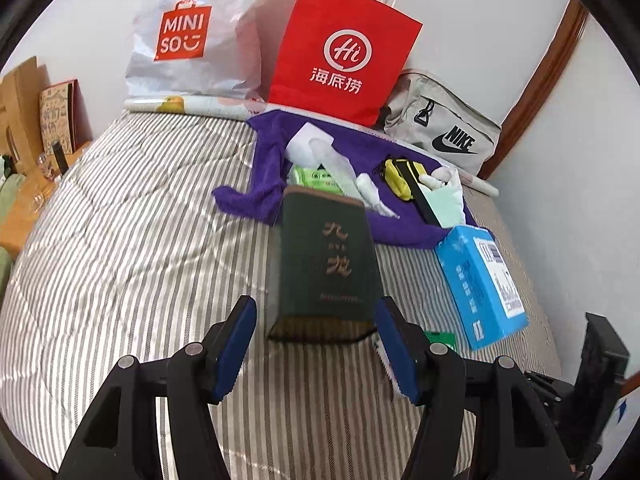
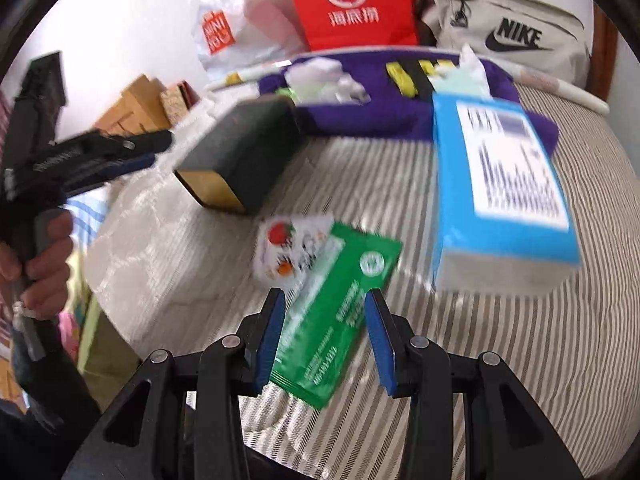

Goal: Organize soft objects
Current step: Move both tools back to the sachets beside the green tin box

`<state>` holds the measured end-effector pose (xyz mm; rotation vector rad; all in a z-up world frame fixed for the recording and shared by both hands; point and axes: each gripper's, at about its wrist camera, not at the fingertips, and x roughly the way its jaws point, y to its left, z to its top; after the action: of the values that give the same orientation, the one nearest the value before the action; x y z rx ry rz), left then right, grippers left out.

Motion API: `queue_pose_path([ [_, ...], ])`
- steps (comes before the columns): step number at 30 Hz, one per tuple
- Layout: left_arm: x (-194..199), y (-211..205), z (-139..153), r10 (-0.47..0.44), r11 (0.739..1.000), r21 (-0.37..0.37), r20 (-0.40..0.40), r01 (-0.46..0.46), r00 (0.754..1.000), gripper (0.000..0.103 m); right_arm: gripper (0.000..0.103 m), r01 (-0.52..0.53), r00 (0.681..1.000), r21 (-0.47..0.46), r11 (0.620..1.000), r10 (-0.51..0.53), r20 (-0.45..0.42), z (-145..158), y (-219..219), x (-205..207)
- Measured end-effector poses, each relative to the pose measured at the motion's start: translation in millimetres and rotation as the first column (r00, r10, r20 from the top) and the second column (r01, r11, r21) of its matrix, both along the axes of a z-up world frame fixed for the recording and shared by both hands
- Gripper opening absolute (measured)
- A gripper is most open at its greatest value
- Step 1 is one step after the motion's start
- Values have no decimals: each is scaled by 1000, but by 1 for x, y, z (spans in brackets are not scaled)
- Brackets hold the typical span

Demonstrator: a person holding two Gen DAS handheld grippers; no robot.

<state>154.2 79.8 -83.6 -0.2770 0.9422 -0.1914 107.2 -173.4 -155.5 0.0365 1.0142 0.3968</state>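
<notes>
Bags at wall, contents hidden; wipes, tissues etc. on purple towel.

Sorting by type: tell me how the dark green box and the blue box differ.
The dark green box is dark with gold characters; the blue box is bright blue with a white printed label. The green box lies ahead of the left gripper; the blue one lies off to its right. Both are rectangular and rest on the striped quilt.

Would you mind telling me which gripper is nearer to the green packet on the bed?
Right. The right gripper has its open jaws on either side of the green packet; the left gripper sits further left, facing the dark green box.
</notes>
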Motion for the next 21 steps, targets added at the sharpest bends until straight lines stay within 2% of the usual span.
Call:
queue_pose_path([
  [2,-4,3,-4,-6,1000,-11,-5,6,1000,60,44,31,999,-5,999,-31,-18,-9,2,0],
  [4,-6,5,-8,-16,1000,-17,-8,16,1000,60,51,67,997,-2,998,-68,-31,-17,2,1],
  [8,-9,10,-13,-36,999,-36,-7,36,999,60,56,124,991,-2,992,-124,-49,-27,5,3],
  [13,-12,15,-21,-43,997,-64,-16,42,999,60,77,190,982,24,982,-189,-26,-28,15,3],
  [18,-16,20,-33,-42,996,-75,-38,39,998,60,78,227,973,-74,971,-222,62,-31,34,2],
  [20,-18,21,-38,-38,997,-74,-51,35,998,60,71,226,971,-122,966,-215,102,-33,38,0],
  [21,-18,22,-40,-34,997,-73,-56,30,998,60,62,233,968,-158,960,-213,132,-34,40,-2],
])
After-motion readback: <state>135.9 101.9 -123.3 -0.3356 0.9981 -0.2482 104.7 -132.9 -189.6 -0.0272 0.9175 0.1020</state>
